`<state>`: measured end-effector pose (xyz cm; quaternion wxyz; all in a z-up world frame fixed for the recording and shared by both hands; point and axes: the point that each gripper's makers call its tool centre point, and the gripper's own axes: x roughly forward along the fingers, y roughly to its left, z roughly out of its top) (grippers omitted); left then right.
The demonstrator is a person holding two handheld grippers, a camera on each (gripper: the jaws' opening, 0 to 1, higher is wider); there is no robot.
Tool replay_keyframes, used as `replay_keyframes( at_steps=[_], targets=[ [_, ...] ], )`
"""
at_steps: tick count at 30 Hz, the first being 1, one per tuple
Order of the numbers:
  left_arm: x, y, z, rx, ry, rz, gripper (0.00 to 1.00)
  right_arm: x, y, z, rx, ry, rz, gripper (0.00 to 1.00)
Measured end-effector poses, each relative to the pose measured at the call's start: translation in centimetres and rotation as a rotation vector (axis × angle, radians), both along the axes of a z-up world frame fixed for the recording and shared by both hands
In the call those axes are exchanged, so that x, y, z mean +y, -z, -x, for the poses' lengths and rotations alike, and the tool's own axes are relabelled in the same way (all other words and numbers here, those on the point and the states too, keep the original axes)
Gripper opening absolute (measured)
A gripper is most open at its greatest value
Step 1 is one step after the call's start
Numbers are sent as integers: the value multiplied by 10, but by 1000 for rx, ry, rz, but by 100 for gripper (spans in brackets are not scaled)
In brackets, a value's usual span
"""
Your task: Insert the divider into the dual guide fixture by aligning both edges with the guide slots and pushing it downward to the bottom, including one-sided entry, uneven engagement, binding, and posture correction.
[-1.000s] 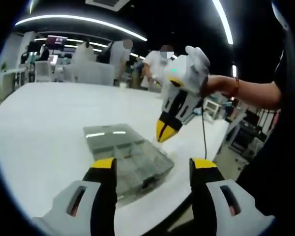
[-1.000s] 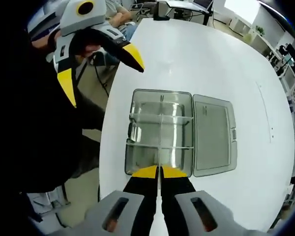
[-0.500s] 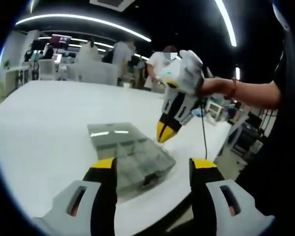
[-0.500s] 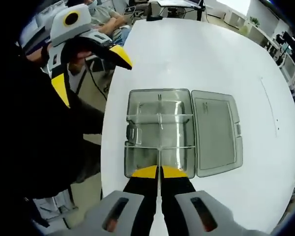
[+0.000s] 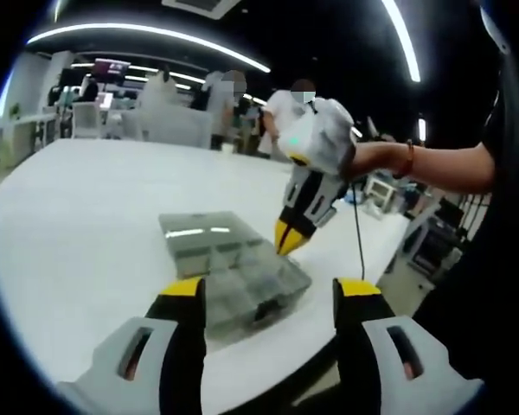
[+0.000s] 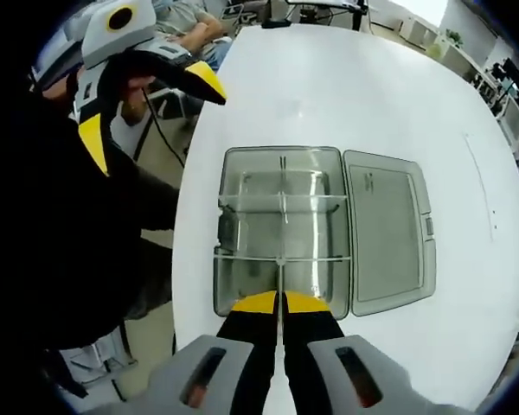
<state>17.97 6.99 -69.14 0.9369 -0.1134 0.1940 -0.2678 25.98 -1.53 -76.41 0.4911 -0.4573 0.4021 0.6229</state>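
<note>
The right gripper (image 6: 281,304) is pinching a thin clear plastic divider (image 6: 281,281) edge-on above the clear compartment box (image 6: 281,229), lining it with the slots; the left gripper (image 5: 268,294) is waiting wide open nearby

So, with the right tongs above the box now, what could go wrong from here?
1. The divider in the right tongs is thin and seen edge-on, so one end may enter its slot first and bind.
2. The clear box lies near the table edge, and the left tongs are open and apart from it, so a push might shift it.
</note>
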Motion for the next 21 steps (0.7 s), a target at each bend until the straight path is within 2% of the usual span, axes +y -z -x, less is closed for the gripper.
replay_keyframes(
  at_steps=[16,21],
  targets=[
    [0,2,6,9,-7,-5,58,0,18,4,-14,8,-16,0],
    [2,4,8,21,-11,-7,57,0,19,3,-16,12,-31,0]
  ],
)
